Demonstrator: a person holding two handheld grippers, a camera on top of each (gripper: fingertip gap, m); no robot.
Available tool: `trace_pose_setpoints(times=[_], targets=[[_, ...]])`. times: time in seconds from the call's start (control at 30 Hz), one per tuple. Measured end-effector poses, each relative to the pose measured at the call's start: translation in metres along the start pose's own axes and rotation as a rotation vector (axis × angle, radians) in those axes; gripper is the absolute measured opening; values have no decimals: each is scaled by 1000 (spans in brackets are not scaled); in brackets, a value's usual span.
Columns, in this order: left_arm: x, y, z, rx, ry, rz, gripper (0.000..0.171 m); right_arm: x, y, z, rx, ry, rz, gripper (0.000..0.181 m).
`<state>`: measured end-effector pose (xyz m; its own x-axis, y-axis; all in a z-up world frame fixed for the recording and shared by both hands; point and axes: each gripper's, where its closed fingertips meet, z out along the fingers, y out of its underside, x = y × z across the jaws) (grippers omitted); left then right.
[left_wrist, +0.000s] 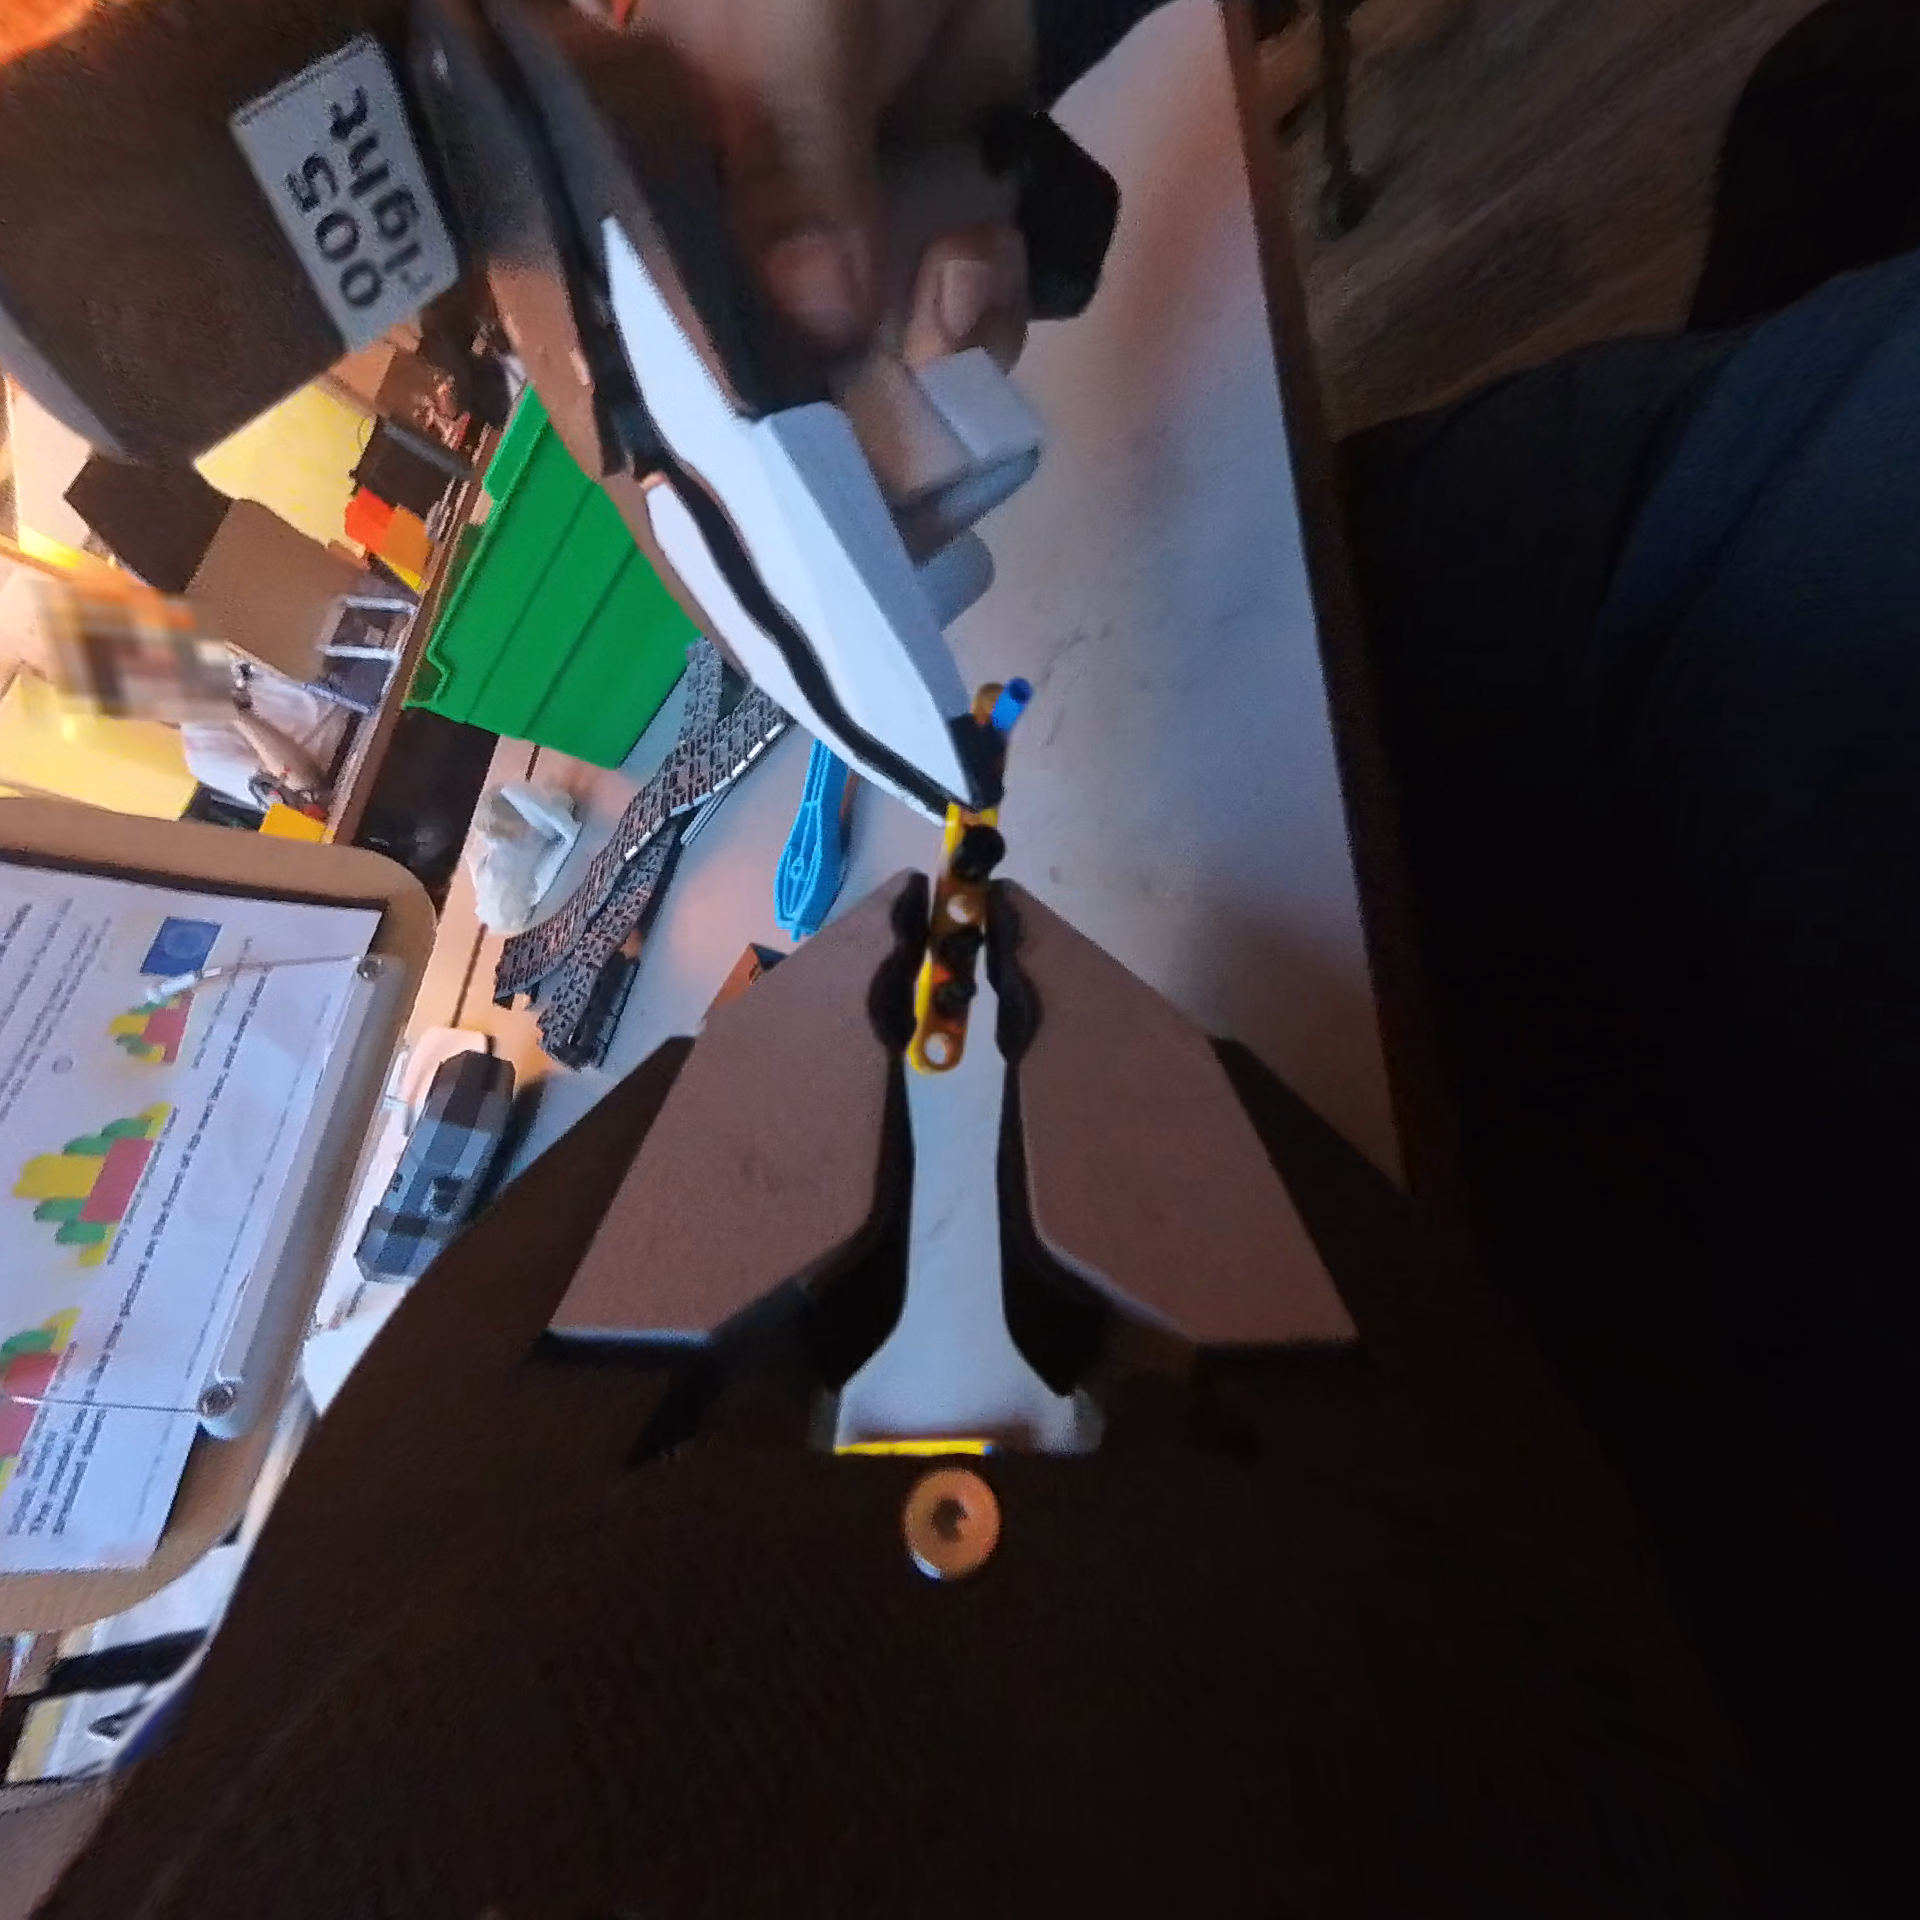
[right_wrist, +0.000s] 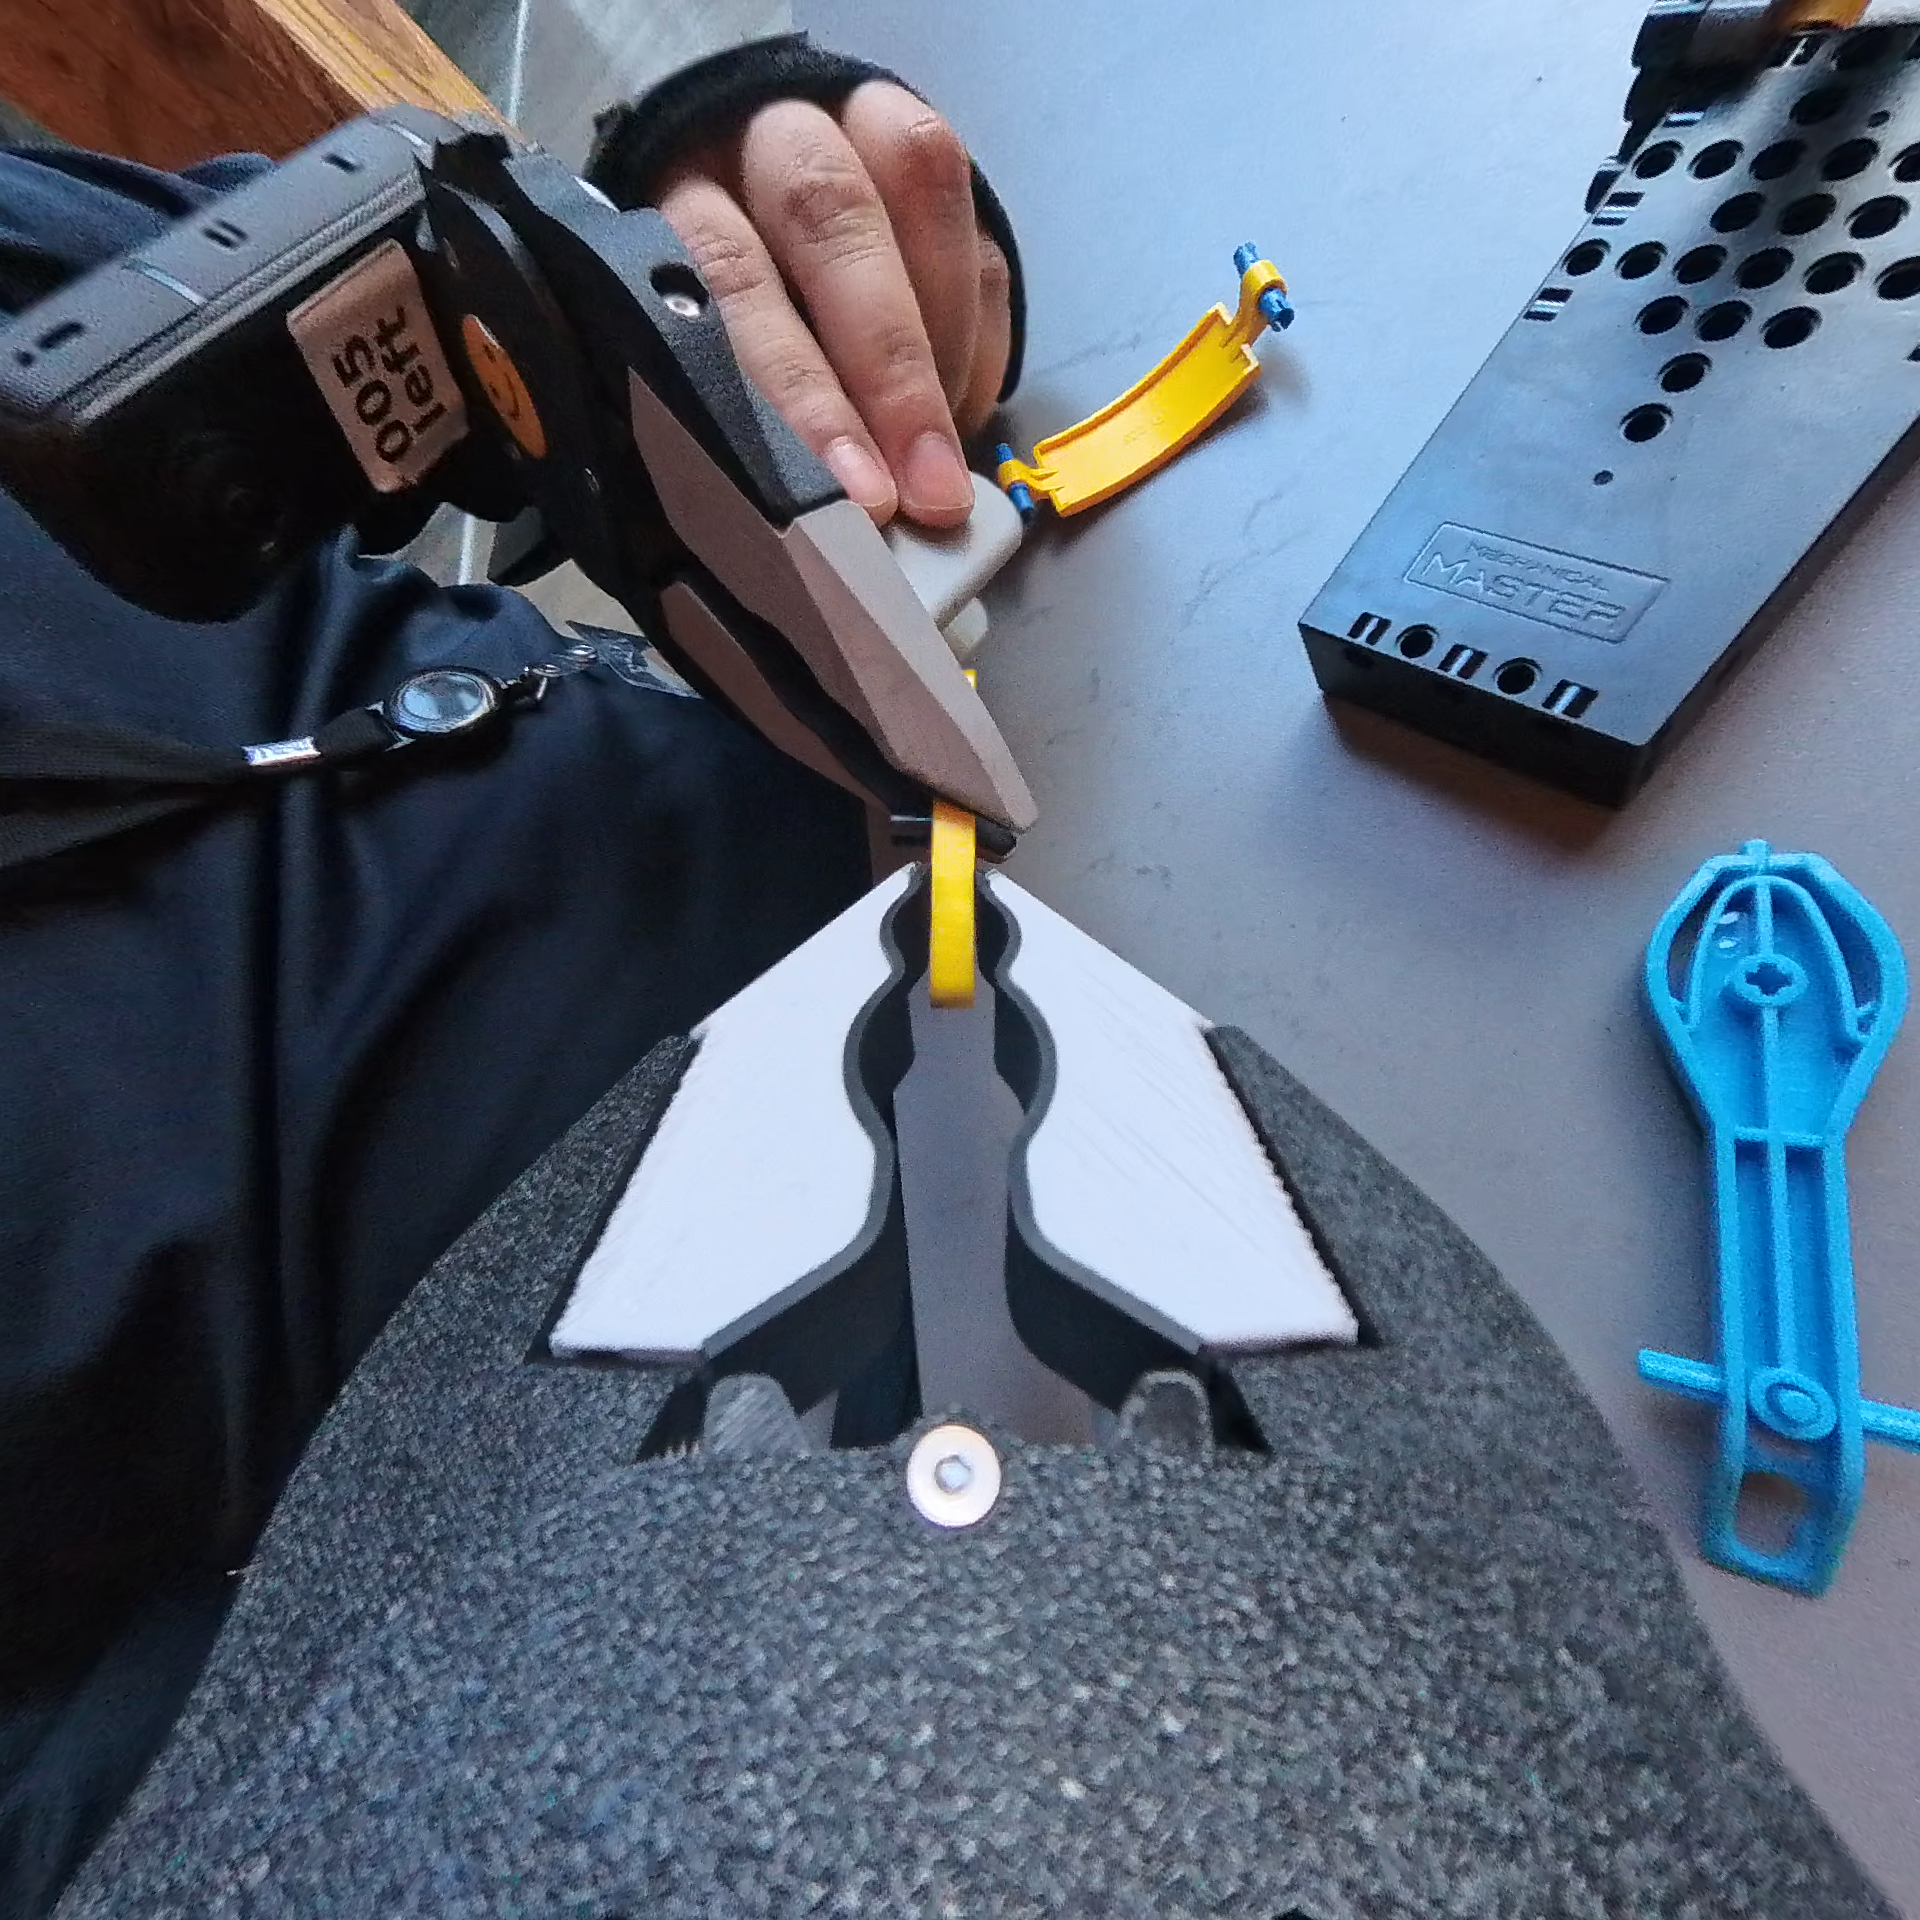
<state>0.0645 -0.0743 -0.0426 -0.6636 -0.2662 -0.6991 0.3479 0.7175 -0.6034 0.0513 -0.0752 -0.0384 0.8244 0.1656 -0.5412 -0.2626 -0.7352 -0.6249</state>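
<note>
One yellow beam (left_wrist: 951, 961), held above the tabletop (right_wrist: 1299, 883): left gripper (left_wrist: 951, 935) clenched on one end, right gripper (right_wrist: 951, 914) clenched on the other. One blue frame (right_wrist: 1777, 1195), right of the beam. Right wrist view only: one black perforated block (right_wrist: 1662, 436), one yellow curved part (right_wrist: 1143, 416). Left wrist view only: one green bin (left_wrist: 561, 613), the beam's black pins.

Yellow beam (left_wrist: 948, 971), black pins; blue frame (right_wrist: 1771, 1195); green bin (left_wrist: 551, 613); black perforated block (right_wrist: 1662, 416).
</note>
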Motion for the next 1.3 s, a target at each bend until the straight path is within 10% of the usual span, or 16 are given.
trace_pose_setpoints(times=[0.13,0.53,1.3], targets=[[0,3,-2,-44,46,-67,6,5,-14,-9,73,56,-46,10],[-30,-10,-24,209,382,-974,5,-8,-59,-40,314,232,-378,22],[-36,-17,-31,302,417,-1035,5,-8,-50,-15,262,137,-322,7]])
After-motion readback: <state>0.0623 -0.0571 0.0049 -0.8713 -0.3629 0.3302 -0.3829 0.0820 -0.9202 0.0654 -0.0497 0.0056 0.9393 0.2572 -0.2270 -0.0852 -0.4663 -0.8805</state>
